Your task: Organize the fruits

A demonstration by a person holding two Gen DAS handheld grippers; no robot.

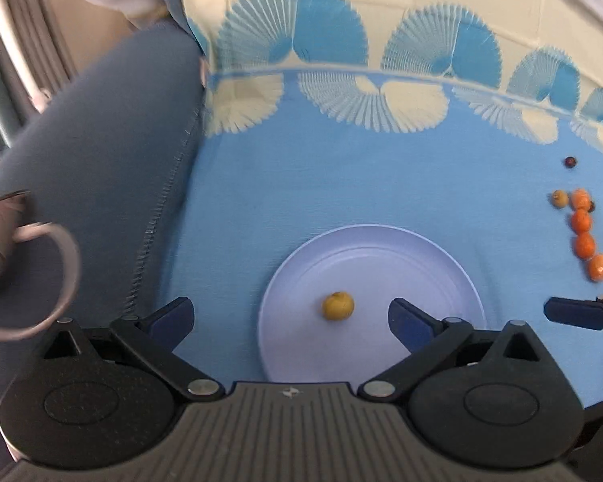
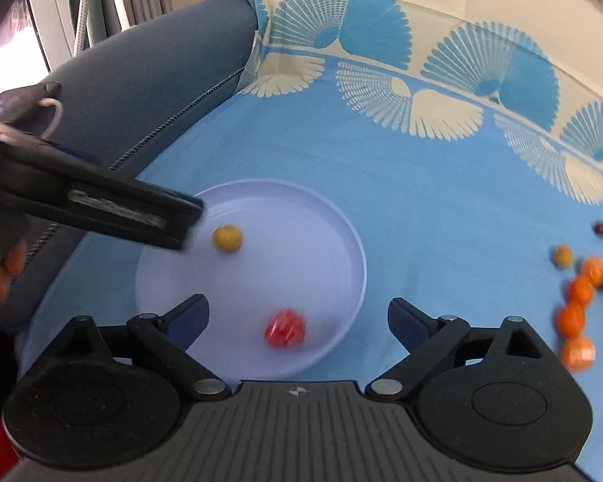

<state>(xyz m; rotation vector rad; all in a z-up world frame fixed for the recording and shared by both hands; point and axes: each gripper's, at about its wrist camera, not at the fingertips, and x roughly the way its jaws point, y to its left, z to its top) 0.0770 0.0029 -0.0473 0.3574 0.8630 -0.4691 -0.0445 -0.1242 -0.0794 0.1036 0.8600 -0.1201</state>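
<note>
L tongs [image 1: 289, 313] wide apart, nothing gripped: the small yellow-green round fruit [image 1: 338, 305] lies loose on the pale lilac round plastic plate [image 1: 422, 257], between the two dark blue pads but clear of both. R tongs [image 2: 297, 315] also spread wide, empty; the small red round fruit [image 2: 284, 328], blurred, sits on the plate near its front rim, between the pads w/o touching either. From the right wrist view the yellow-green fruit sits further back on the plate, just beside the tip of the L tongs' black finger [image 2: 173, 221], which reaches in over the plate's left side.

Plate rests on a blue cloth w/ cream and blue fan pattern [image 1: 341, 176], spread over what looks like a cushioned seat, not a desk; grey-blue upholstered edge w/ stitched seam [image 1: 100, 160] runs along the left.

Rest of the fruit lies on the cloth to the right of the plate, well apart from it: a row of four small orange round fruits [image 2: 575, 313], close together, some touching; one small tan-yellow round fruit [image 2: 562, 256] just beside the row's far end; a small dark red-brown berry [image 2: 601, 227] a bit further back, and another dark one tucked against the far orange fruit, too small to tell more.

Part of a hand [image 2: 4, 277] shows at the left edge of the right wrist view.
</note>
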